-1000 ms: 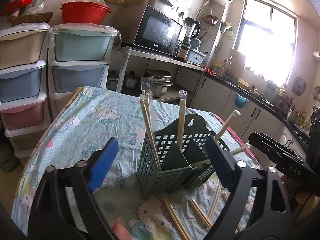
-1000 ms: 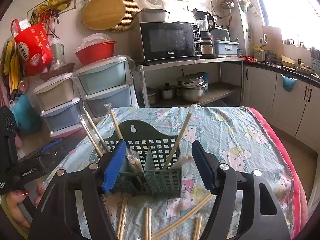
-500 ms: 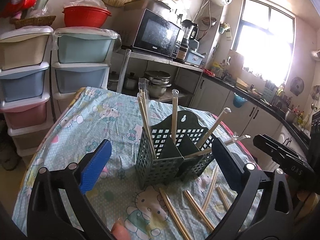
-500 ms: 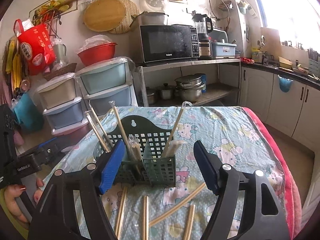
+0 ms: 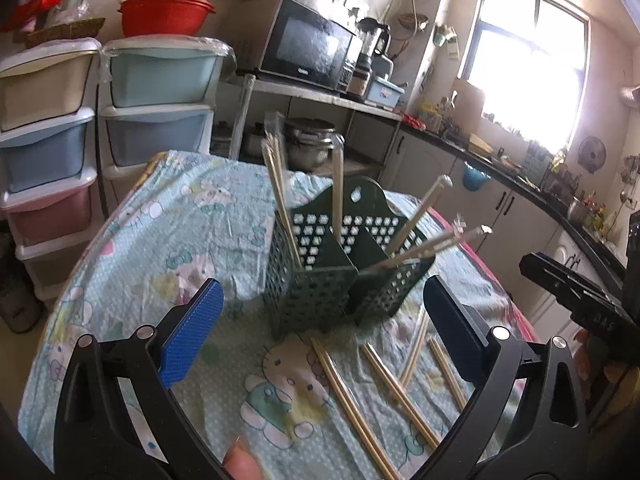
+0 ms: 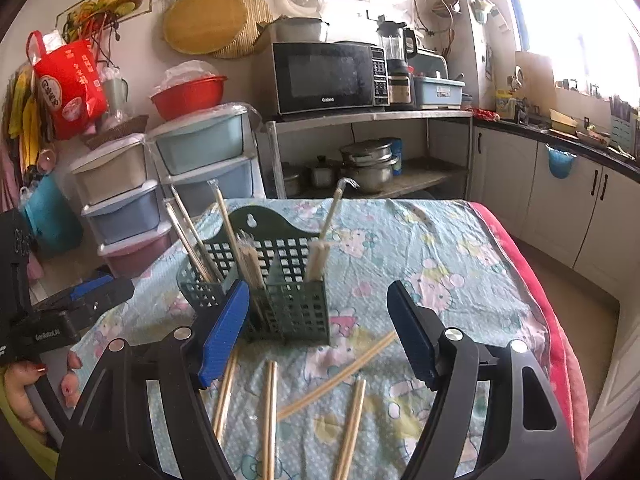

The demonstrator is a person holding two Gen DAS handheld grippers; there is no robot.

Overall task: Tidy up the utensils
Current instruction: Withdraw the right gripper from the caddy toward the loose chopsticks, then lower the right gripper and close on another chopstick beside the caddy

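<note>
A dark green perforated utensil holder (image 5: 340,272) stands on the table with several wrapped chopstick pairs upright in its compartments; it also shows in the right wrist view (image 6: 276,280). Several wrapped chopstick pairs (image 5: 384,376) lie loose on the cloth in front of it, also seen in the right wrist view (image 6: 336,372). My left gripper (image 5: 320,336) is open and empty, just short of the holder. My right gripper (image 6: 320,336) is open and empty, facing the holder from the other side, above the loose chopsticks.
The table wears a light blue Hello Kitty cloth (image 5: 180,232) with a pink edge (image 6: 532,280). Stacked plastic drawers (image 5: 156,92) stand at the far left, a shelf with a microwave (image 6: 324,76) and pots behind, kitchen cabinets (image 6: 560,200) at the right.
Both grippers have drawn back from the holder and stayed open. The holder now sits farther ahead, and more loose chopsticks show in front of it.
</note>
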